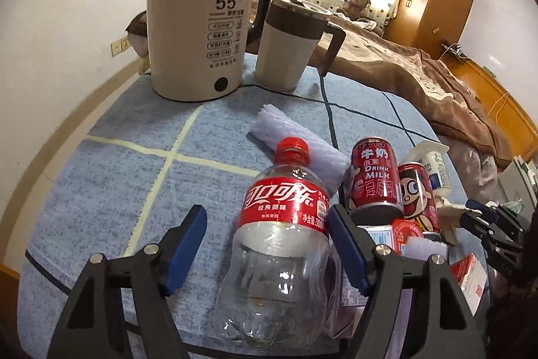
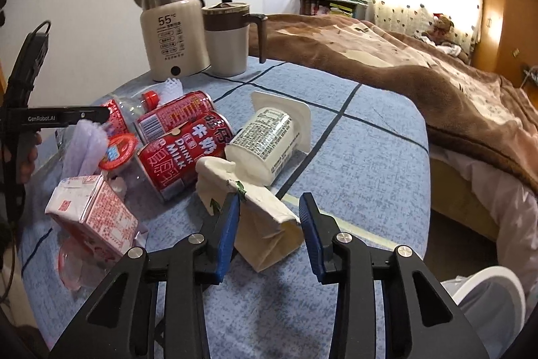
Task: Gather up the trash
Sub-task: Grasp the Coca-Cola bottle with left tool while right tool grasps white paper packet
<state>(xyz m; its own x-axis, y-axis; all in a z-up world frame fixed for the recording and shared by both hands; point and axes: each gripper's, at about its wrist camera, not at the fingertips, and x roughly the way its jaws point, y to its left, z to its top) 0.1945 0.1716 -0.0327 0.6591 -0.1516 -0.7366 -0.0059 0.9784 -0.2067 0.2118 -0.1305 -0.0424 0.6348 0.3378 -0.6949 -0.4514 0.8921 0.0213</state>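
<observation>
My left gripper (image 1: 265,244) is open around an empty Coca-Cola bottle (image 1: 279,244) that lies on the blue tablecloth (image 1: 117,190); its jaws stand apart from the bottle. Two red milk cans (image 1: 373,177) lie to its right, also seen in the right wrist view (image 2: 181,157). My right gripper (image 2: 269,224) is open around a crumpled white paper bag (image 2: 265,221); the left pad touches it. A white yogurt cup (image 2: 265,140) lies on its side just beyond. A pink milk carton (image 2: 94,211) sits to the left.
A beige electric kettle (image 1: 198,36) and a lidded mug (image 1: 292,46) stand at the table's far side, with a cord across the cloth. A white foam sleeve (image 1: 296,150) lies mid-table. A bed with a brown blanket (image 2: 437,83) borders the right.
</observation>
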